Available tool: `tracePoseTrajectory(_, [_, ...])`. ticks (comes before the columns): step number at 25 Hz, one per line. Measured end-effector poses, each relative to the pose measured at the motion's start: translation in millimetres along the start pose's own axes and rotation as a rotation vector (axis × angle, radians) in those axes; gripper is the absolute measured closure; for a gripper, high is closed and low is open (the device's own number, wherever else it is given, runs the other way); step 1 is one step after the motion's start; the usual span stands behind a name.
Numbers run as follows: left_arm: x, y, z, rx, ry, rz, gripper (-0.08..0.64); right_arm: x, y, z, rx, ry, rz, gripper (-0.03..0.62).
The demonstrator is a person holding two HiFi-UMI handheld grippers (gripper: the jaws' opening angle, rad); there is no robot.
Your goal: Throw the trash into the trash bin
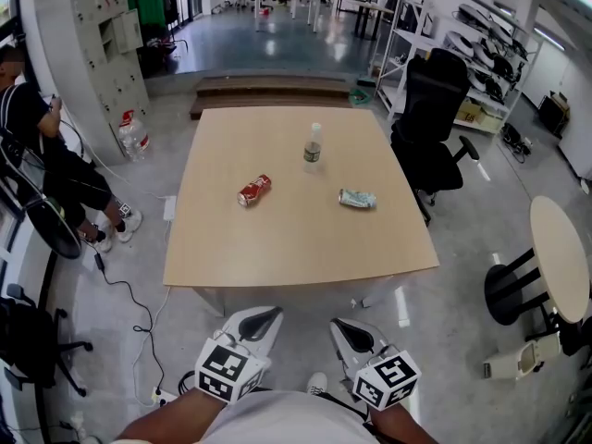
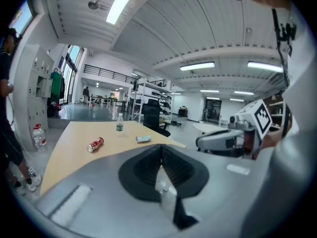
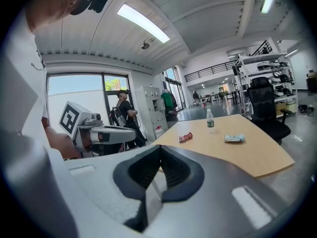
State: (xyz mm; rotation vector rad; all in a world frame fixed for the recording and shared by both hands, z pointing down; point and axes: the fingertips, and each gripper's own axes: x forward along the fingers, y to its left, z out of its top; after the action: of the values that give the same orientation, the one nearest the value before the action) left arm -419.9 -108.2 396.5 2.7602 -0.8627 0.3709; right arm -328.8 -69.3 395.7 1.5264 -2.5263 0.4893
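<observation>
Head view looks steeply down over my two hands, held low in front of me and short of the near edge of the bench (image 1: 277,257). My left gripper (image 1: 262,318) and my right gripper (image 1: 344,329) sit side by side over the grey floor. Each carries its marker cube, and both point toward the bench.

In the left gripper view my jaws are pressed together, the ribbed pads meeting along one line with nothing between them. The right gripper view shows the same: jaws closed and empty.

The trash is all on the bench top, well apart from both grippers. A red can (image 1: 253,191) lies on its side left of centre. A clear bottle (image 1: 313,148) with a white cap stands upright farther back, near the middle. A crumpled packet (image 1: 357,198) lies flat to the right of the can. The three pieces do not touch one another.

A black office chair (image 1: 435,118) stands just beside the bench's right edge. A round table (image 1: 560,257) is off to the right, near the edge of the picture. A seated person (image 1: 37,155) is at the far left, next to a grey locker (image 1: 106,44).
</observation>
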Motion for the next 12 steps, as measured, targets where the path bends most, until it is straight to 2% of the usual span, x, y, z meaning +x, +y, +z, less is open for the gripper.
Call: tracePoseTrajectory(12, [15.7,-22.6,3.5,0.015,0.001,-0.010,0.551,-20.7,-20.0,0.5,0.004,-0.014,-0.015,0.591])
